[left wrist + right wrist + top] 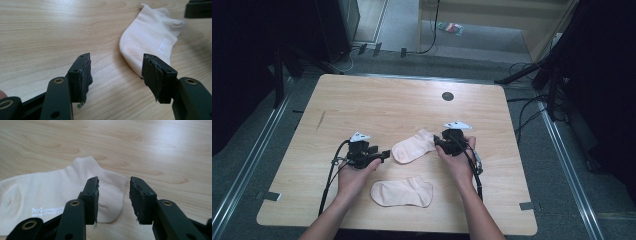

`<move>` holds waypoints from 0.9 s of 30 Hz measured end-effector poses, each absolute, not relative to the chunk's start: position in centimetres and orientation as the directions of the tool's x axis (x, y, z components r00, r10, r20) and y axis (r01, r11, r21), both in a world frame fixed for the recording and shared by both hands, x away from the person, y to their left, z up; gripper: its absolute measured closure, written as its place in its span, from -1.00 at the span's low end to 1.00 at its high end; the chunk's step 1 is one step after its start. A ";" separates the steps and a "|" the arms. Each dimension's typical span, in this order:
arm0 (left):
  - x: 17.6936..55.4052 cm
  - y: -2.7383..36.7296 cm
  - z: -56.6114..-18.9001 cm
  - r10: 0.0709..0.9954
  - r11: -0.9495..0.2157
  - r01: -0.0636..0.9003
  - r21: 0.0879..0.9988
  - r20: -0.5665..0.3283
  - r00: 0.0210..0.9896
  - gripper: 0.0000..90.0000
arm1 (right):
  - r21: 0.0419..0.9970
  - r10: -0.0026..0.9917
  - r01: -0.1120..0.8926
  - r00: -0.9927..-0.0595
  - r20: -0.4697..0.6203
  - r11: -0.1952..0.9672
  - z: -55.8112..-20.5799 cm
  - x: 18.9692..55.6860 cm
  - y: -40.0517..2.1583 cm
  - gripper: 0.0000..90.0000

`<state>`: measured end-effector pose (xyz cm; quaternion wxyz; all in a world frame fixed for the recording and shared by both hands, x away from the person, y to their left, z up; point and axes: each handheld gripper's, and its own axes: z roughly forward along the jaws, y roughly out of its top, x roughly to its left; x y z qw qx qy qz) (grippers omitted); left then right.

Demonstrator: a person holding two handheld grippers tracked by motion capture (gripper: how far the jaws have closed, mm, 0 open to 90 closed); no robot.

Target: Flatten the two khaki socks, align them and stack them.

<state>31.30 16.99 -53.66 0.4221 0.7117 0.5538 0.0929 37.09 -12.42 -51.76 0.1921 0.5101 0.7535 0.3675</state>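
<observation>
Both tongs, left (384,154) and right (436,141), gape empty beside the upper sock (414,146) on the table (377,100).

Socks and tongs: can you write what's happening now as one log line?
far sock: flat, between both tongs | near sock: flat, untouched | left tongs: open, at toe | right tongs: open, at cuff

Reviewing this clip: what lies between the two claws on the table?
In the high view, the farther sock lies flat between the left claw and the right claw, its ends reaching toward each. Both claws stand open, neither gripping it.
</observation>
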 end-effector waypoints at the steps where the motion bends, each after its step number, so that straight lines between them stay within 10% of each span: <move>1: 31.4 16.8 -53.7 0.867 -0.034 0.708 0.705 -0.331 0.371 -0.08 | 0.745 0.909 0.632 -0.407 0.086 0.213 -52.0 37.2 -12.3 0.33; 17: 32.7 14.1 -53.8 0.870 -0.061 0.743 0.667 -0.329 0.367 0.00 | 0.768 0.901 0.600 -0.428 0.074 0.222 -53.5 39.1 -12.4 0.14; 27: 32.5 13.6 -54.0 0.880 -0.117 0.743 0.659 -0.278 0.385 0.41 | 0.738 0.885 0.613 -0.463 0.045 0.283 -54.3 39.1 -12.3 0.33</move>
